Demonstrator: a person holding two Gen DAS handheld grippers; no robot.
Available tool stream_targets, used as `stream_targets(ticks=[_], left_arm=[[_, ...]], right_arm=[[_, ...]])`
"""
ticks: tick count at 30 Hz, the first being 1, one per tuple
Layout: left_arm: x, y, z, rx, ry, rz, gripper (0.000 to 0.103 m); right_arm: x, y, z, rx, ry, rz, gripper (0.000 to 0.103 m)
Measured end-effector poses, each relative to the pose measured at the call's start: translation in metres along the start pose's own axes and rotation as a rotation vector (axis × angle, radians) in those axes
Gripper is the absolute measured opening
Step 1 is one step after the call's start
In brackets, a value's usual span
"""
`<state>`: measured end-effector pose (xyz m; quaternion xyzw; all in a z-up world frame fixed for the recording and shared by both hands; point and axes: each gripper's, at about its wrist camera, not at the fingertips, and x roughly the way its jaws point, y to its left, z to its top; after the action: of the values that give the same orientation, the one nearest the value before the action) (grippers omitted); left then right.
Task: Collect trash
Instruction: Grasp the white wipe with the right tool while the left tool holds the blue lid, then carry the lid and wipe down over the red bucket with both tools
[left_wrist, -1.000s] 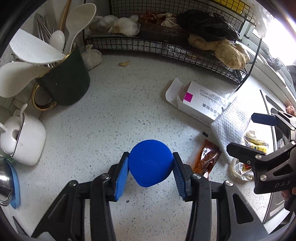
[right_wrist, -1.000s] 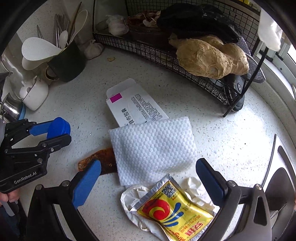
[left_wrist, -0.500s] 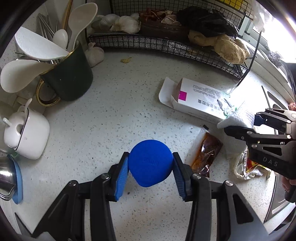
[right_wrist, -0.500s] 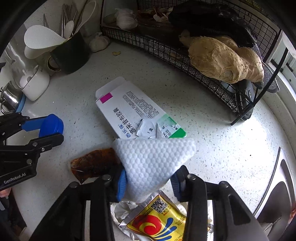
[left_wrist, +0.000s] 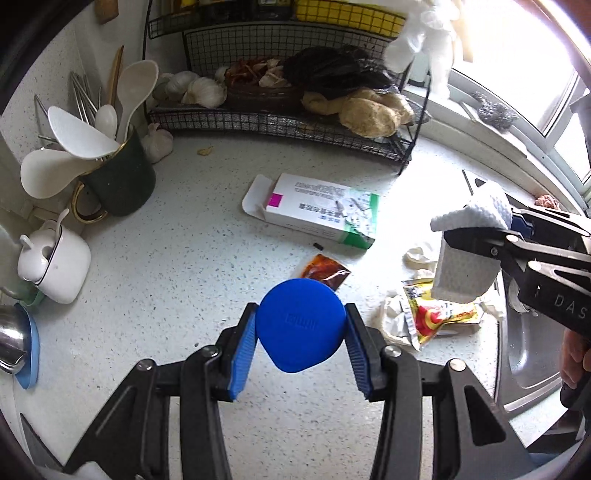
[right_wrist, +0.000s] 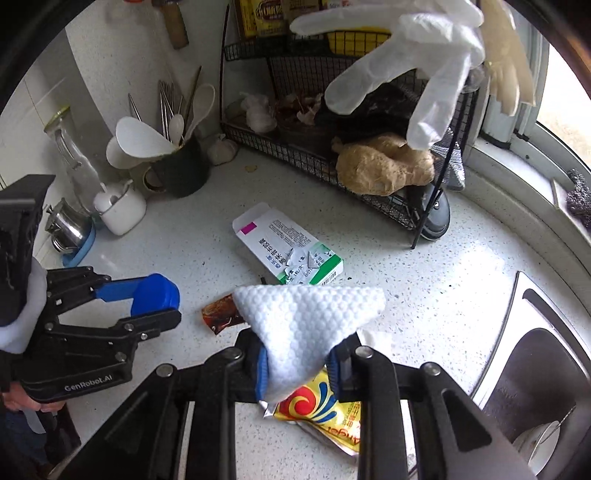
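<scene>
My left gripper is shut on a round blue cap, held above the counter; it also shows in the right wrist view. My right gripper is shut on a white textured paper towel, lifted off the counter; the towel also shows in the left wrist view. On the counter lie a white medicine box, a brown sauce packet, a yellow foil packet and crumpled white paper.
A black wire rack with ginger and garlic stands at the back. A dark green mug of utensils and a white condiment pot stand at the left. A steel sink lies at the right. White gloves hang above.
My right gripper has risen with the paper towel, uncovering the medicine box and the packets. My left gripper has pulled back and up with the blue cap.
</scene>
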<state>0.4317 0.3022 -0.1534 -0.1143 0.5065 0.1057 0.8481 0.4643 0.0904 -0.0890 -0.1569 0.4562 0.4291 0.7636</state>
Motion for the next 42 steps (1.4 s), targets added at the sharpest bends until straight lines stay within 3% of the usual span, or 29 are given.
stream_targets(ticks=[7,18,25,30,42], left_arm=[[-0.026,-0.031,-0.01,0.033,-0.045,-0.038,0.043],[-0.079,-0.096,-0.073,0.101,-0.078,-0.052,0.043],[-0.113,-0.155,-0.143,0.138,-0.081,-0.086,0.043],[-0.135,-0.205,-0.193,0.221,-0.081,-0.094,0.043],[-0.133,-0.29,-0.281,0.389,0.045,-0.179,0.043]], right_arm=[[-0.044,0.006,-0.028,0.008,-0.035,-0.038,0.023],[-0.078,0.022,-0.086,0.033,-0.048,-0.085,0.023],[-0.135,0.019,-0.171,0.082,-0.046,-0.134,0.023],[-0.175,0.013,-0.238,0.138,-0.04,-0.169,0.023],[-0.21,0.008,-0.348,0.326,0.0,-0.212,0.023]])
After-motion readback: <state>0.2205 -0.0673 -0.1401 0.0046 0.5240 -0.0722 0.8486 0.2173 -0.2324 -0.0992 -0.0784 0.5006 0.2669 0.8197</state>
